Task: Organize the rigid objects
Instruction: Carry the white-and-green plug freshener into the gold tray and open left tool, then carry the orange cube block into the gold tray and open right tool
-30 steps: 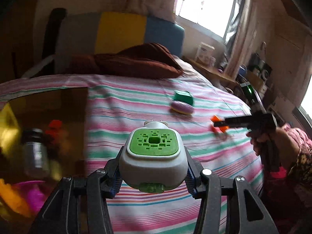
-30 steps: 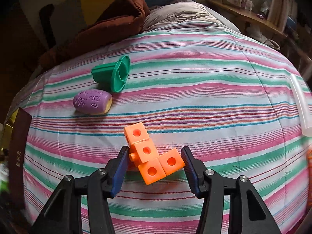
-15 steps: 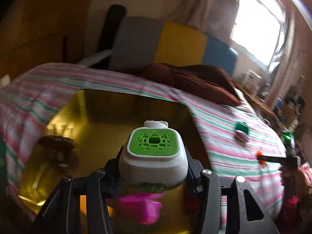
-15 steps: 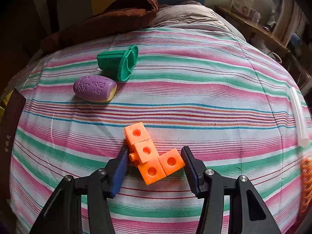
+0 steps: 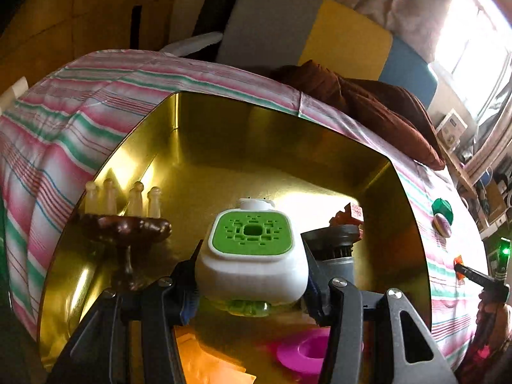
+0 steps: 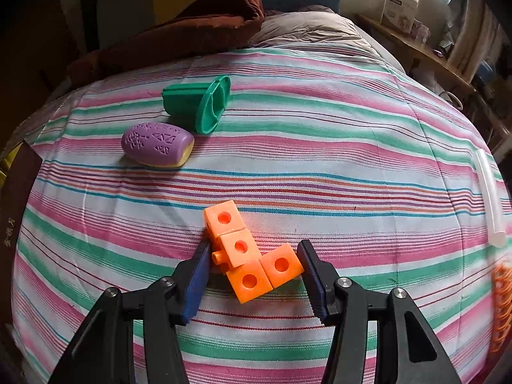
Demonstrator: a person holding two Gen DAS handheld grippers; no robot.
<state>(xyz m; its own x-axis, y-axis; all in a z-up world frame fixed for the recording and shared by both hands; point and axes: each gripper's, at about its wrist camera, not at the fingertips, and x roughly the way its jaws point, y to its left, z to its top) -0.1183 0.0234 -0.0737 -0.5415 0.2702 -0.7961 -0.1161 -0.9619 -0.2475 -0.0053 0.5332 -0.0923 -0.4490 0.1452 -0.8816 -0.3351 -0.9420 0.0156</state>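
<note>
Fingers: left gripper pinches white-green device over gold box | right gripper brackets orange blocks on bed, contact unclear | risk: device drops onto bottle, topples it

Count on the bed and in the box: small numbers all round.

One gold box, and over it one white-and-green plug-in unit; inside, one brown stand carrying four pale pegs, one pink dish, perhaps one grey-capped bottle. On the striped cover: one green cup, one purple block, four joined orange cubes, one clear tube.
</note>
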